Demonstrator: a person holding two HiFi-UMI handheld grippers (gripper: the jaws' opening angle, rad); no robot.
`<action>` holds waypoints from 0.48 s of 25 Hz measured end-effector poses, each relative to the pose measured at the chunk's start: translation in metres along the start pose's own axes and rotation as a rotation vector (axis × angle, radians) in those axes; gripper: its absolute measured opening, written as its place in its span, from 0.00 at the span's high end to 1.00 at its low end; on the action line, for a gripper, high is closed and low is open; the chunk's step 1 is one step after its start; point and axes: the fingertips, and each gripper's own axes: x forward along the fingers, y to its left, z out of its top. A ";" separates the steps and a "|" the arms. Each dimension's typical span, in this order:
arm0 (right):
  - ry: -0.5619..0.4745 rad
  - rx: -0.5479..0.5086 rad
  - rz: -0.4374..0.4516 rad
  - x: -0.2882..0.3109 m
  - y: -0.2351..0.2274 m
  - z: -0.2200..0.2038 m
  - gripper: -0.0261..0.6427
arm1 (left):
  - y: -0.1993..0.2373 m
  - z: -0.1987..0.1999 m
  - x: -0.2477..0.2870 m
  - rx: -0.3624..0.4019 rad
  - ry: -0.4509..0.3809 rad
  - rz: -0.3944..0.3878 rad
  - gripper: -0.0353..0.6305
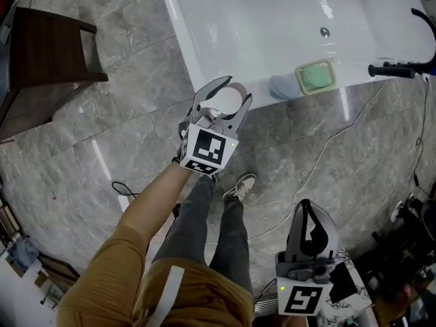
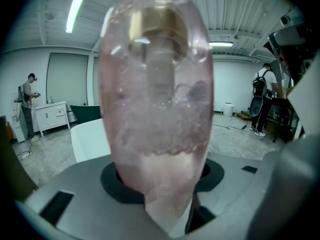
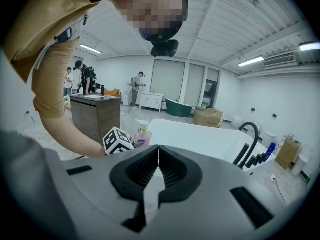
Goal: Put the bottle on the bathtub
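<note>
Holding a clear pink plastic pump bottle (image 1: 223, 99), the left gripper (image 1: 238, 88) has its two jaws closed around the bottle's round sides. In the left gripper view the bottle (image 2: 155, 109) fills most of the picture. It has pale pink soap in its lower part, bubbles above that, and a gold ring near the pump. The bottle is up in the air over the shiny grey stone floor (image 1: 122, 114). It is just beside the near corner of the big white bathtub (image 1: 259, 19) and is not resting on it.

The right gripper (image 1: 306, 206) is low down by the person's right side, well apart from the tub. Its black jaws are pressed together with nothing between them.

A small square green soap dish (image 1: 316, 76) sits on the tub's near edge. A black curved tap (image 1: 402, 70) stands at the right end of the tub. A dark brown wooden cabinet (image 1: 41, 46) stands on the floor to the left. The person's pale shoe (image 1: 240, 186) is on the floor below the left gripper.
</note>
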 end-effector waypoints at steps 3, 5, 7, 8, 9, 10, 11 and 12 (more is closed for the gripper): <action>0.005 -0.001 0.000 0.005 -0.002 -0.001 0.95 | -0.002 0.001 0.003 0.002 -0.014 -0.003 0.62; 0.005 0.002 0.002 0.009 -0.002 0.000 0.95 | -0.004 0.002 0.004 0.013 -0.025 -0.011 0.62; 0.001 0.007 0.003 0.011 -0.003 0.001 0.95 | -0.006 0.002 0.005 0.029 -0.034 -0.020 0.62; 0.001 0.007 0.003 0.012 -0.003 0.001 0.95 | -0.007 0.001 0.005 0.034 -0.037 -0.025 0.62; 0.001 0.006 0.002 0.012 -0.003 0.001 0.95 | -0.008 0.001 0.005 0.036 -0.040 -0.029 0.62; 0.002 0.004 0.001 0.013 -0.004 0.000 0.95 | -0.008 0.001 0.004 0.038 -0.043 -0.033 0.62; 0.002 0.003 0.001 0.013 -0.004 0.001 0.95 | -0.008 0.000 0.004 0.041 -0.044 -0.036 0.62; 0.002 0.003 0.000 0.014 -0.003 0.001 0.95 | -0.008 0.000 0.004 0.043 -0.044 -0.038 0.62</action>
